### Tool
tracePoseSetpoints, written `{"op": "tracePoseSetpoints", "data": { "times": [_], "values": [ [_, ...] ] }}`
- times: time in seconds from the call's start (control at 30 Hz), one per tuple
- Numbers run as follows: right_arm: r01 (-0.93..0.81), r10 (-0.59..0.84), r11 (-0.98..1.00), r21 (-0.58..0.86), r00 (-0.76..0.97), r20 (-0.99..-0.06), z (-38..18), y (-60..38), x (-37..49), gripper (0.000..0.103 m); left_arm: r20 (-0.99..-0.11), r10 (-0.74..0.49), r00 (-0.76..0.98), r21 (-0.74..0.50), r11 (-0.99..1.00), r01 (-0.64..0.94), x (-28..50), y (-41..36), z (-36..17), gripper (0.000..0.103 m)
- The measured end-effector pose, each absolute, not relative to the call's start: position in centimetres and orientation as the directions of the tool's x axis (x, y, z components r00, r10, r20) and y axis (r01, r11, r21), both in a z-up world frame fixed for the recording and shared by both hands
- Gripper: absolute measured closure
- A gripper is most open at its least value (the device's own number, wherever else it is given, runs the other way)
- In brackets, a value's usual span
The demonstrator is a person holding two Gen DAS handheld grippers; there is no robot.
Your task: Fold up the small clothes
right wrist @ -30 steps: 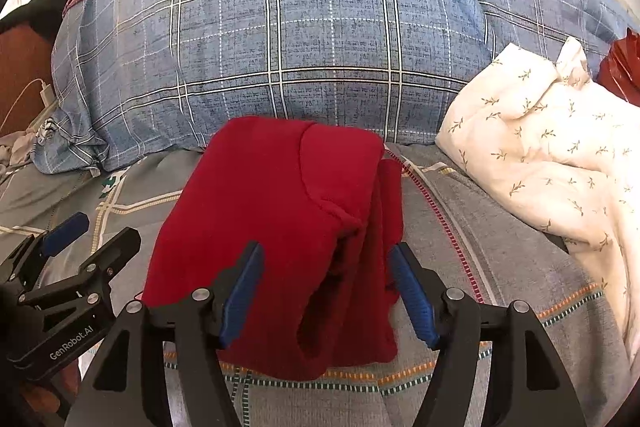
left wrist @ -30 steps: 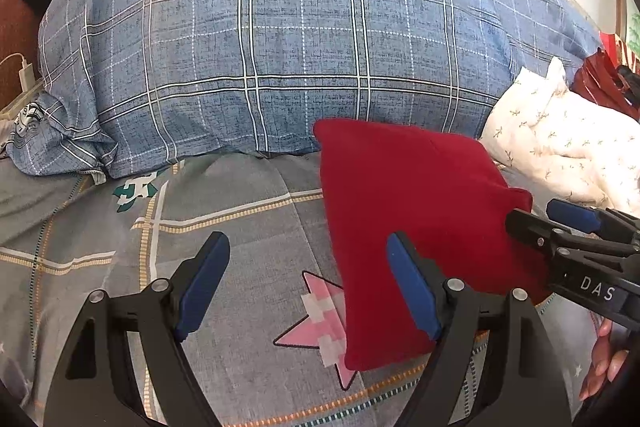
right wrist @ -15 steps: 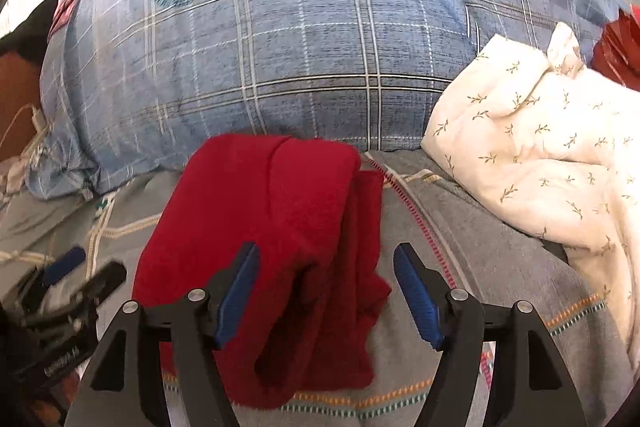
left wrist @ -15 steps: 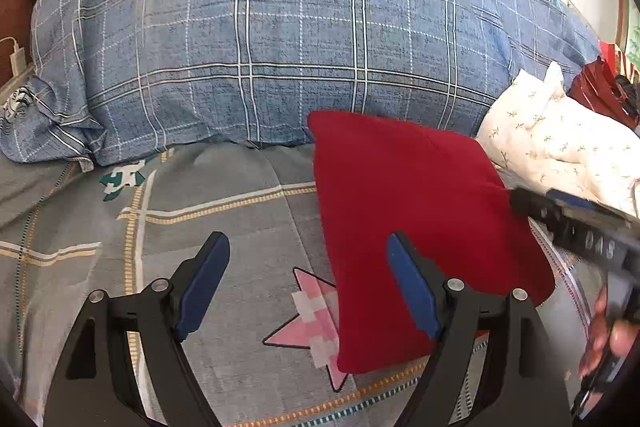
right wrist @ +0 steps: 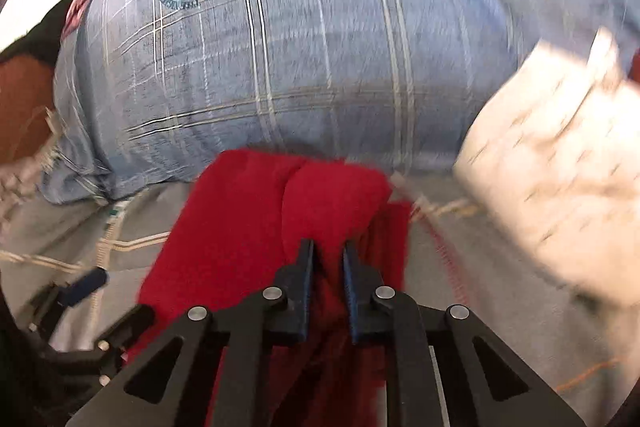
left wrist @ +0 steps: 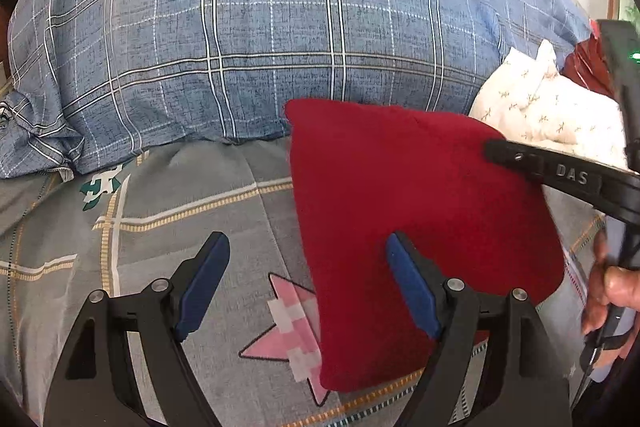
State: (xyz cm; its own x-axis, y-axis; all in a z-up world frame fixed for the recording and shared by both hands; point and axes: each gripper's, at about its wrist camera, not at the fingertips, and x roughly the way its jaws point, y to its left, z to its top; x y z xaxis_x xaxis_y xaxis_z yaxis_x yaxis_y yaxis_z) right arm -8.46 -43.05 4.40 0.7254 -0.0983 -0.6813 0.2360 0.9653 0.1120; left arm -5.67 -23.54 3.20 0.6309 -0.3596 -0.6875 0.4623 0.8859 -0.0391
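A folded red garment [left wrist: 420, 207] lies on the grey patterned bedsheet [left wrist: 180, 195], just in front of the big blue plaid pillow. My left gripper [left wrist: 306, 243] is open over the garment's left edge, its right finger above the red cloth and its left finger above the sheet, gripping nothing. In the blurred right wrist view my right gripper [right wrist: 328, 245] has its jaws closing, almost together, with a fold of the red garment [right wrist: 248, 219] pinched between the pads. Its black finger [left wrist: 500, 151] reaches over the garment's right side. The left gripper's blue-tipped finger [right wrist: 86, 281] shows at the lower left.
The blue plaid pillow [left wrist: 260, 47] rises like a wall behind the garment. A white cloth with small sprigs [left wrist: 552, 115] lies to the right, with a dark red item [left wrist: 588, 67] behind it. A person's hand [left wrist: 612, 283] holds the right gripper's handle.
The right gripper's jaws have gone from wide apart to nearly together on the red garment's folded right part, and it has shifted forward. The left gripper has stayed open and barely moved.
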Motion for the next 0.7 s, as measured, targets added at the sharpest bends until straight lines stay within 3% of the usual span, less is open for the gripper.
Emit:
{"op": "tracePoseSetpoints", "data": {
  "times": [0.1,0.17,0.27,0.4,0.7],
  "values": [
    [0.269,-0.174,0.963,0.021,0.679,-0.714,2.7,-43.0,-7.6,0.09,-0.699,-0.369,0.612,-0.065,0.885,0.46,-5.3,-23.8,2.7,0.018],
    [0.27,-0.14,0.961,0.054,0.646,-0.75,1.2,-43.4,-7.3,0.09,-0.709,-0.366,0.603,-0.064,0.885,0.462,-5.2,-24.0,2.4,0.018],
    [0.272,-0.115,0.957,0.1,0.674,-0.73,2.5,-43.8,-8.4,0.08,-0.714,-0.355,0.604,-0.042,0.882,0.468,-5.4,-24.1,2.5,0.018],
    [0.267,-0.095,0.952,0.151,0.726,-0.681,5.1,-43.6,-9.3,0.056,-0.715,-0.349,0.606,-0.041,0.886,0.462,-5.4,-24.0,2.6,0.018],
    [0.258,-0.093,0.96,0.108,0.657,-0.748,1.2,-43.0,-5.8,0.055,-0.72,-0.353,0.597,-0.052,0.886,0.461,-5.4,-24.0,2.7,0.018]
  ]
}}
